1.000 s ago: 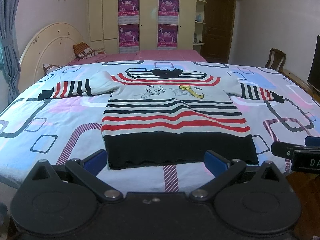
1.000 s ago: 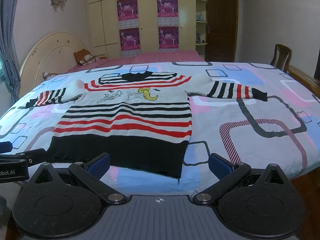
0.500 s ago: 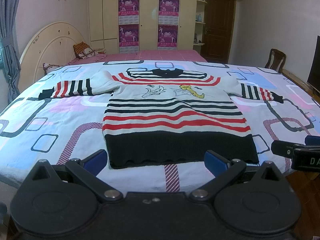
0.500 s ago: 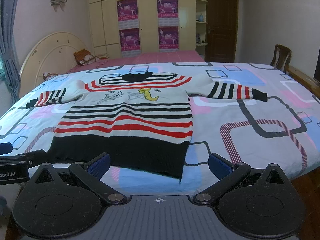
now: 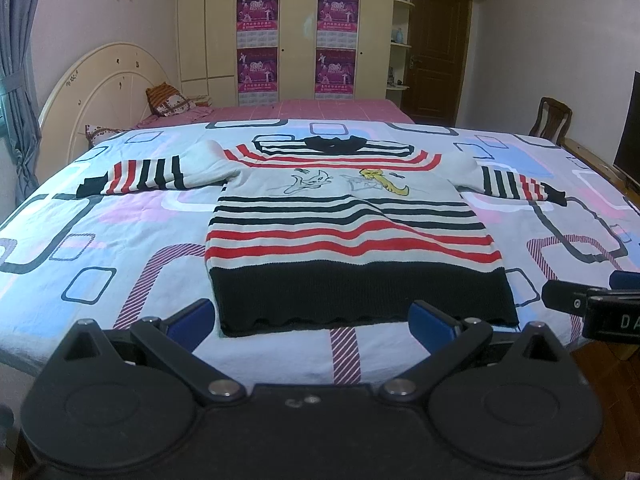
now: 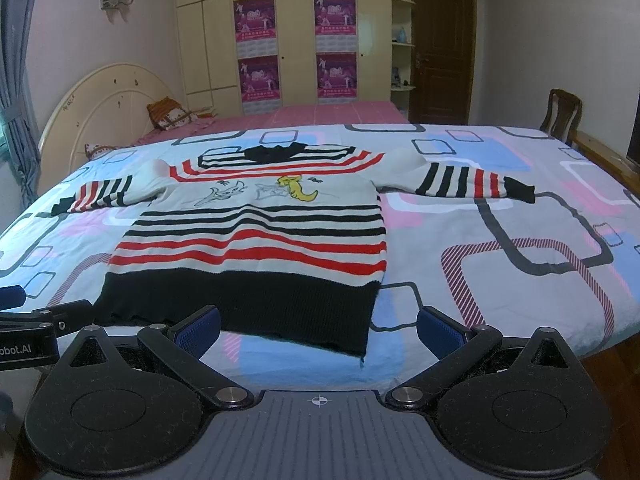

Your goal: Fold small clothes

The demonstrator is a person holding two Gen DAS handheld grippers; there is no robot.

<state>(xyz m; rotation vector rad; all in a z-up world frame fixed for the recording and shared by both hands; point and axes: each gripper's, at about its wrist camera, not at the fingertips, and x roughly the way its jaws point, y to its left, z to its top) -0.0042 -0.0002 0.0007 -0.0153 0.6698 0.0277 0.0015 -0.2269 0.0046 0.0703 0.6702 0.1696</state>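
Note:
A small striped sweater [image 5: 344, 224] lies flat on the bed, front up, both sleeves spread out to the sides, black hem nearest me. It also shows in the right wrist view [image 6: 256, 236]. My left gripper [image 5: 310, 320] is open and empty, just short of the hem at the bed's near edge. My right gripper [image 6: 318, 326] is open and empty, near the hem's right corner. Each gripper shows at the edge of the other's view.
The bed [image 5: 80, 240] has a patterned cover and a cream headboard [image 5: 100, 88] at the left with pillows [image 5: 168, 100]. A wooden chair [image 5: 554, 118] stands at the far right. Wardrobes and a door line the back wall. Wooden floor shows at the lower right.
Both grippers have crept slightly forward toward the hem. The sweater has not moved.

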